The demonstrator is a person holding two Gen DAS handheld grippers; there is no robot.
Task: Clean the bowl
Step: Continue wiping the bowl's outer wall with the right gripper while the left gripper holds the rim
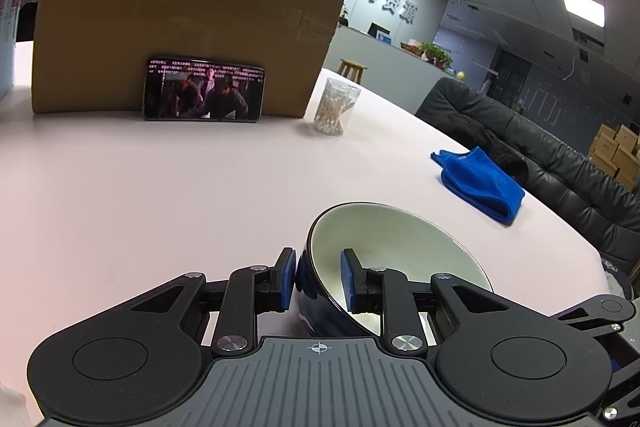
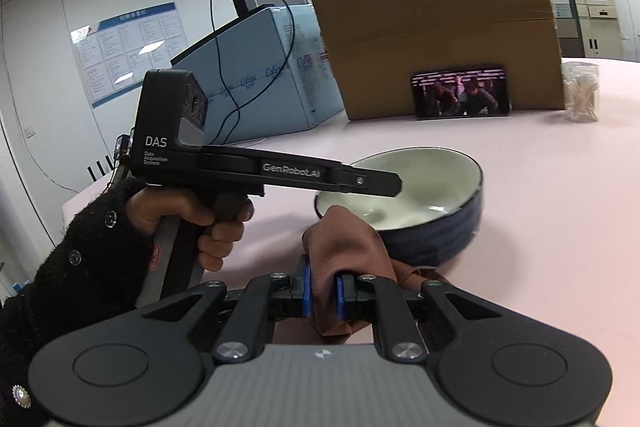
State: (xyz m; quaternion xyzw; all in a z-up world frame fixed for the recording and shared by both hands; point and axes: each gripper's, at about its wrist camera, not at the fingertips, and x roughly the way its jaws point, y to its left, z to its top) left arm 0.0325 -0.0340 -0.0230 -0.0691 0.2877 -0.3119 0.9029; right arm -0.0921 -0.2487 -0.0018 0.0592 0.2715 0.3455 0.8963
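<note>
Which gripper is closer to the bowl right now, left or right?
Left. The left gripper is clamped on the bowl rim, one pad outside and one inside. The right gripper, holding a brown cloth, sits just short of the rim.

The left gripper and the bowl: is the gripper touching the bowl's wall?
Touching. In the left wrist view the left gripper is clamped on the bowl: one blue pad presses its dark outer wall and the other its white inner wall.

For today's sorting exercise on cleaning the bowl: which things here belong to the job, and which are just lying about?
Job:
bowl
brown cloth
left gripper
right gripper

Lying about:
blue cloth
phone
box
swab jar
</note>
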